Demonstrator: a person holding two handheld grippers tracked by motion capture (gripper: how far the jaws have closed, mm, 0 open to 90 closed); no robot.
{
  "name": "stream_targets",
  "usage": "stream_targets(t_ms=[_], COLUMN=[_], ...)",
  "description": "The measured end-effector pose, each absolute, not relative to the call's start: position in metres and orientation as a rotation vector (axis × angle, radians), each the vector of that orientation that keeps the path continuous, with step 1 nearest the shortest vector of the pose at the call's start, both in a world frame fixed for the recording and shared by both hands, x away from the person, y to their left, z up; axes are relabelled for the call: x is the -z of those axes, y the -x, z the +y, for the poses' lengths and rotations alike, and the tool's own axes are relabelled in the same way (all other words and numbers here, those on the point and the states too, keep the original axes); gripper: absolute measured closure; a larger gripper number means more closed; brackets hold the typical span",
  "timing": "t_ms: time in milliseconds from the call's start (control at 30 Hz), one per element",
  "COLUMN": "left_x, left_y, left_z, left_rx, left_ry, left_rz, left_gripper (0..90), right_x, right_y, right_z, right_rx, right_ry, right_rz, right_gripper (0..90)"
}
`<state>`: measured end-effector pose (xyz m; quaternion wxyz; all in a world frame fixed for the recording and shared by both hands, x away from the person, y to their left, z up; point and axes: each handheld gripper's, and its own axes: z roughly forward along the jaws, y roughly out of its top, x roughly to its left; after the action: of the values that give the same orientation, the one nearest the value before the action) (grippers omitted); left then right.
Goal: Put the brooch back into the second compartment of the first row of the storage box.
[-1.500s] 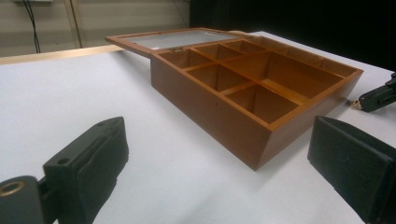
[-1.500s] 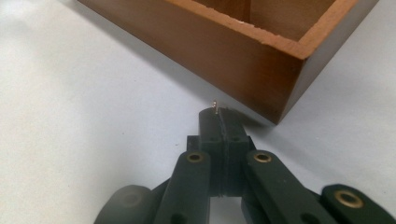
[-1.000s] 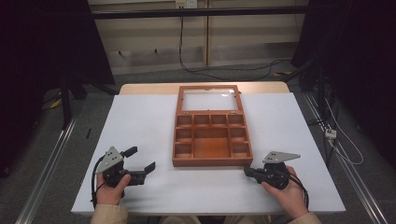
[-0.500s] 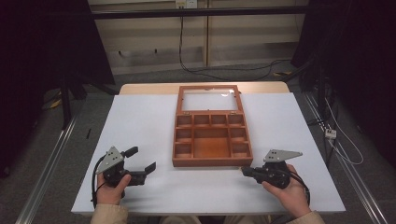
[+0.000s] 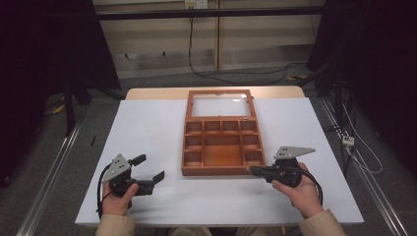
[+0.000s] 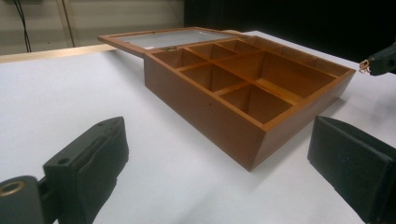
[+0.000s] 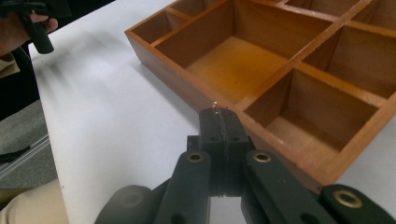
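Observation:
A brown wooden box (image 5: pixel 222 172) with several empty compartments lies mid-table, its glass-paned lid (image 5: pixel 220 104) folded flat behind it. My right gripper (image 5: pixel 253 170) is shut, its tips at the box's front right corner. A tiny metal piece (image 7: pixel 214 105) is pinched between the tips of that right gripper (image 7: pixel 218 115), and it glints at them in the left gripper view (image 6: pixel 363 67). My left gripper (image 5: pixel 149 167) stands open at the front left, a short way from the box. In its own view the left gripper (image 6: pixel 217 135) faces the box's near corner (image 6: pixel 252 161), with nothing between the jaws.
The white table (image 5: pixel 147 123) stretches bare on both sides of the box. Its front edge (image 5: pixel 216 220) lies just behind both hands. A dark rail (image 5: pixel 49 172) runs along the floor at the left, and cables (image 5: pixel 354 142) lie on the floor at the right.
My right gripper has edged slightly left and forward, closer to the box's front right corner. The left gripper has stayed put.

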<state>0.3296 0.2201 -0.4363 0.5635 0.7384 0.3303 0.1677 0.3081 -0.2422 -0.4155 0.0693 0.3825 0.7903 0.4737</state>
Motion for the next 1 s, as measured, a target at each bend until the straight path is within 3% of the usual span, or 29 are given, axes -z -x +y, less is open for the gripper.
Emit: stream_targets(t_ms=[1000], left_x=[0.437], left_y=[-0.330], left_z=[0.221], left_rx=[-0.378], left_ry=[-1.735], left_rz=[0.782], left_gripper=[4.8], right_x=[0.395], right_y=[-0.358], right_z=[-0.218], right_rx=[-1.439], right_ry=[-1.119], right_rz=[2.368], right_gripper=[90.0])
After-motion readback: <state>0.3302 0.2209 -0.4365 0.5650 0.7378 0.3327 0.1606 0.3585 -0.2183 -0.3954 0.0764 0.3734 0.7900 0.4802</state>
